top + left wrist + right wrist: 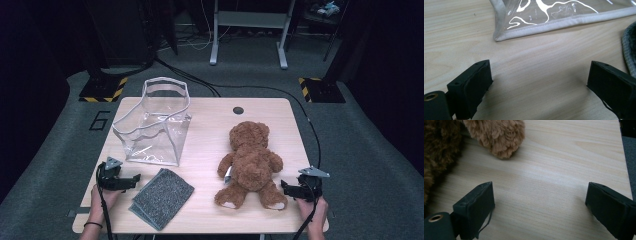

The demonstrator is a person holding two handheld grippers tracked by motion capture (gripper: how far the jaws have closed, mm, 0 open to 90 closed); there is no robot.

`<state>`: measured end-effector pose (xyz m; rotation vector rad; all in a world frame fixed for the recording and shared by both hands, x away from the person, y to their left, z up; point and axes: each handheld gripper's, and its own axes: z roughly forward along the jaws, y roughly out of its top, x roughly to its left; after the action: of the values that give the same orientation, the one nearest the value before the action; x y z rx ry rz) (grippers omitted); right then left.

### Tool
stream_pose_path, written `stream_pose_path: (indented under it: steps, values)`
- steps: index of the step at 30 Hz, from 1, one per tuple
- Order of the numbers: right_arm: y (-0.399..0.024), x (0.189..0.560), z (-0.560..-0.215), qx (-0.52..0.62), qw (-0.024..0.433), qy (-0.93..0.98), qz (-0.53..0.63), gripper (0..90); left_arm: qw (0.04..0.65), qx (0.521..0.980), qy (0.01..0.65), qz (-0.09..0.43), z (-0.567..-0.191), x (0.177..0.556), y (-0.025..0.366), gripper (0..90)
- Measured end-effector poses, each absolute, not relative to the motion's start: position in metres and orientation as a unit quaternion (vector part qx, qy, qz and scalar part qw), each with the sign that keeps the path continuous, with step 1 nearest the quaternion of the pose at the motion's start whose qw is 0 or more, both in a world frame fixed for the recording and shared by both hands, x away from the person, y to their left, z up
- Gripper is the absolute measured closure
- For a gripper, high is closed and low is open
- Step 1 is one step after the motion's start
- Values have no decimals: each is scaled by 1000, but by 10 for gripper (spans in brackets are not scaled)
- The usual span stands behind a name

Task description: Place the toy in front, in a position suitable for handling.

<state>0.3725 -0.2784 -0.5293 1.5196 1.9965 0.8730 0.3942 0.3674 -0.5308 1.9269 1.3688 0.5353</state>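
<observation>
Both grippers sit at the near edge of the table [210, 107] as we look down from the high view. We hold the left gripper [136, 178] at the near left corner, its jaws spread with nothing between them, pointing towards a grey cloth [162, 197] that lies folded just beside it. Behind these we see a clear bag [155, 127] standing upright with its mouth open and its handle raised. We hold the right gripper [284, 187] at the near right corner, jaws likewise apart and empty, just beside the teddy's [251, 162] foot. We see the teddy lying on its back on the right half of the table, head away from us, brown and shaggy, with pale soles and a small white tag at its side.

From the left gripper view we see the left gripper [539, 82] wide open over bare wood. We see the bag's [554, 15] lower corner ahead, clear plastic with a pale trimmed edge, and the cloth's [630, 52] rim at the right.

From the right gripper view we see the right gripper [540, 205] wide open over bare wood. We see the teddy's [496, 135] shaggy light-brown limb at the top left, clear of both jaws, with darker fur along the left edge.
</observation>
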Motion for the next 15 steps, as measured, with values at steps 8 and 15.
stream_pose_path:
  steps: [8,15]
  values:
    - [-278,373,-529,555,240,730,319,80,370,732,528,219,-513,388,364,41]
    - [-278,372,-529,556,240,729,319,80,389,728,506,249,-472,389,352,44]
